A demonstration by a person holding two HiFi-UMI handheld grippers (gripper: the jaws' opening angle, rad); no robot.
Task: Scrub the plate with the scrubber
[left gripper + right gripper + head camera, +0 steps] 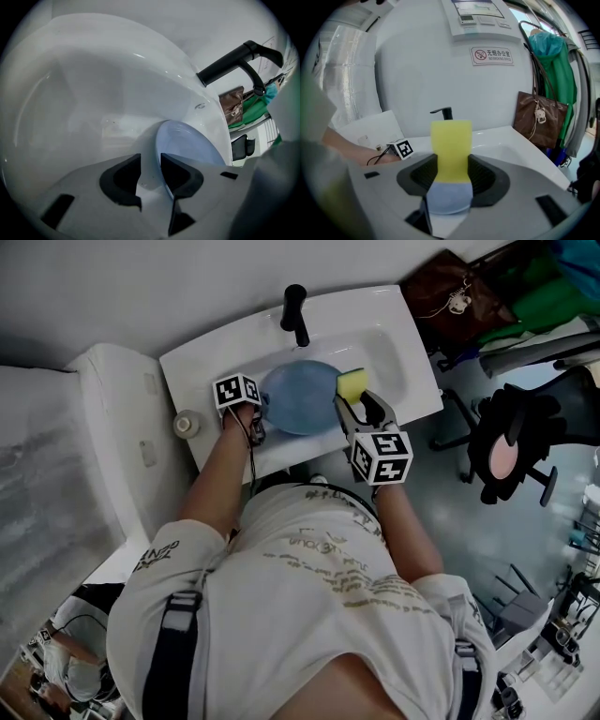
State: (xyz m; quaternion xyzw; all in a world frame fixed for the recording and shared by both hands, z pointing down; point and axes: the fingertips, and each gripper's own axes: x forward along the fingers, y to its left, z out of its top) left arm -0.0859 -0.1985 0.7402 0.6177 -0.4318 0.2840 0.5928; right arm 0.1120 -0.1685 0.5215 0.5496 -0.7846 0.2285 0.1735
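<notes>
sink [412,362] – white, carries everything; black faucet [296,313] at its back edge. Risk: basin is smooth & curved, so anything unheld can slide on it.

plate [298,399] – blue, in the basin just in front of the faucet, nearer the basin's left side. Nothing grips it. Main risk: if scrubbing starts w/o it pinned, it skids or spins in the basin, or knocks the basin wall or faucet base.

left gripper [257,420] – at the plate's left rim, jaws apart. Its own view has the plate [192,145] rim in the gap, close to the jaw on the plate's side; pads don't look to be pressing on it. Risks:
- closing off-centre catches only the thin rim lip, so the plate slips out or tips
- a jaw tip landing on top of the rim shoves the plate away instead of gripping

right gripper [362,401] – over the basin's right side, by the plate's right rim, clamped on the scrubber. Risk: approach too flat & the hard jaw tips hit the plate before the sponge does.

scrubber [353,383] – yellow w/ a pale blue lower end, sticks out well past the jaws. Touching the plate or not, can't tell. Risk: the long overhang bends or twists out of the grip under pressure – poor contact, or it drops into the basin.
</notes>
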